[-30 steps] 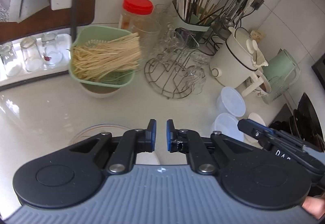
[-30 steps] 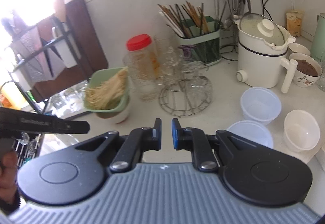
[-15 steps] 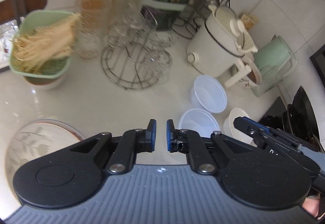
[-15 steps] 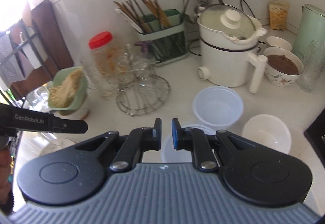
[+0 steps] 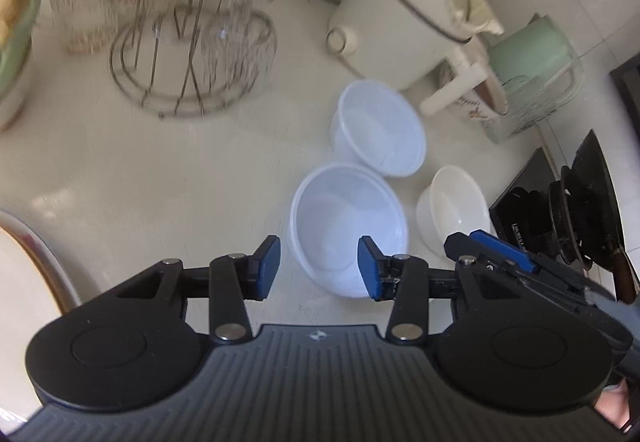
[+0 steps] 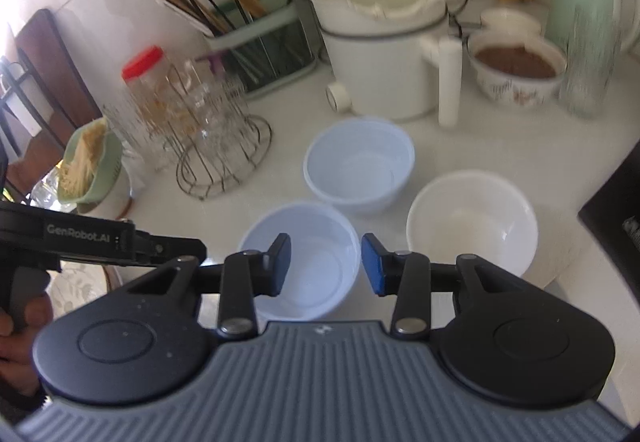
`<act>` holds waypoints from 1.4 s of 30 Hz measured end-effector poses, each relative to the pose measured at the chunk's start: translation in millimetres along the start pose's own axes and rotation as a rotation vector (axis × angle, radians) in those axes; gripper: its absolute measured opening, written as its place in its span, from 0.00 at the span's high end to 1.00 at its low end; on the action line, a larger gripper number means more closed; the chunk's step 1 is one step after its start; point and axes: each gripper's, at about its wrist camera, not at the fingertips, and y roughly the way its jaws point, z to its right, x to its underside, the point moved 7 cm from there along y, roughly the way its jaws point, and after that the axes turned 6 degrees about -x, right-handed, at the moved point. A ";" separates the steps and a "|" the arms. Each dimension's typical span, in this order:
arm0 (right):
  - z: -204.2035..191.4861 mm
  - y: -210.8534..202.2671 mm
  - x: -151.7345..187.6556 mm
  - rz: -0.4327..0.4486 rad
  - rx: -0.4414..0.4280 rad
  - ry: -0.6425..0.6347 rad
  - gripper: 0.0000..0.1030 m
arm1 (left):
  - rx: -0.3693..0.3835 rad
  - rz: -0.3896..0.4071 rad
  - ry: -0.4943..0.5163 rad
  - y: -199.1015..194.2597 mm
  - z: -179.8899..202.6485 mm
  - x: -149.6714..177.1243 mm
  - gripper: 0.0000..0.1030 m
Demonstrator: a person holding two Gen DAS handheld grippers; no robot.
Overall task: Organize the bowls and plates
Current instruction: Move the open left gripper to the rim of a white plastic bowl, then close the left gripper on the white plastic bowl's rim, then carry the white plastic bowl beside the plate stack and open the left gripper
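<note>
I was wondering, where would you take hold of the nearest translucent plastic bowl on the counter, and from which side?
I would probably pinch the thin rim of the nearest translucent plastic bowl, one pad inside and one outside, coming from above on the near edge. It stands upright and open, too wide for the present jaw gap, and its far side lies close to the second translucent bowl. The right gripper, jaws just opened and empty, is already above it.

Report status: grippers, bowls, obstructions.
Left gripper, right gripper just opened, empty. Near translucent bowl untouched below both. Glass rack alongside, clear.
</note>
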 end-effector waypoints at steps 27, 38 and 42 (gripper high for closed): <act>18.1 71.3 26.0 -0.114 0.085 0.017 0.90 | -0.050 -0.077 -0.090 51.0 -17.7 14.0 0.88; -5.3 67.4 19.8 -0.106 -0.016 0.008 0.90 | -0.082 -0.053 -0.129 20.9 -34.8 14.9 0.89; -22.9 69.7 17.8 -0.110 -0.060 -0.026 0.90 | -0.099 -0.039 -0.165 6.3 -49.0 18.3 0.89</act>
